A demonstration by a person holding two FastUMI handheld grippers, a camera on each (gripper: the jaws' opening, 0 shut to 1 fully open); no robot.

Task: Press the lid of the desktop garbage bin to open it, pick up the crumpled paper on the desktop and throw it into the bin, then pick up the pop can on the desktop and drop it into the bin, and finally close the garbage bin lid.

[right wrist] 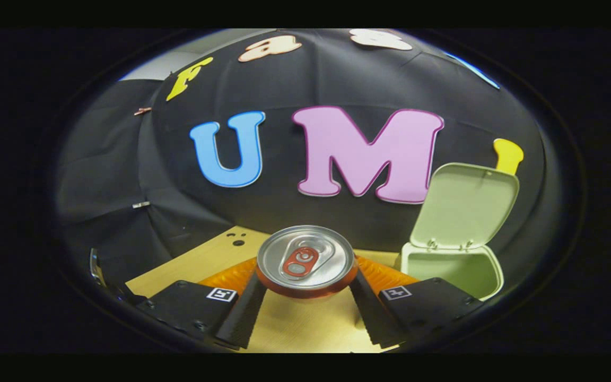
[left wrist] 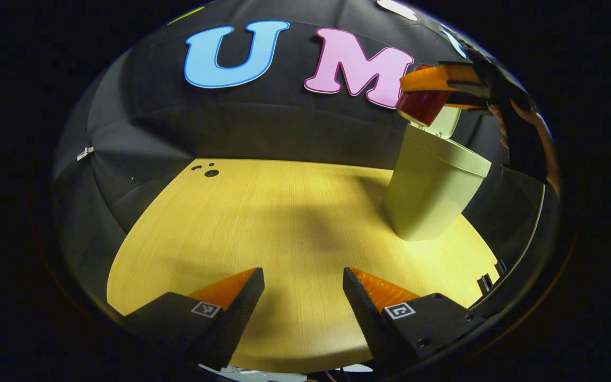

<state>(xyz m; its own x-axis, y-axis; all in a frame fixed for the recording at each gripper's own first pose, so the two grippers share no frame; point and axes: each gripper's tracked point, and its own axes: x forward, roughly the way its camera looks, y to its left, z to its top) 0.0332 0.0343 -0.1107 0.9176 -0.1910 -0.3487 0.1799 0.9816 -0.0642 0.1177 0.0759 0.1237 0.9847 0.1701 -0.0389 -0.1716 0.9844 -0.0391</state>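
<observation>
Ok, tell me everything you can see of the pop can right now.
The pop can is a red metal can with a silver top and a red pull tab, unopened as far as the tab shows. It stands upright between the right gripper's fingers, which press its sides and hold it above the wooden table. In the left gripper view it is lifted level with the open lid of the pale green garbage bin, near its opening. No dents are visible.

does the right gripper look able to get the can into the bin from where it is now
Probably yes. The right gripper has its tongs closed on the pop can, held up near the bin. The lid stands open and nothing blocks the opening; the left gripper hangs open, well clear.
</observation>
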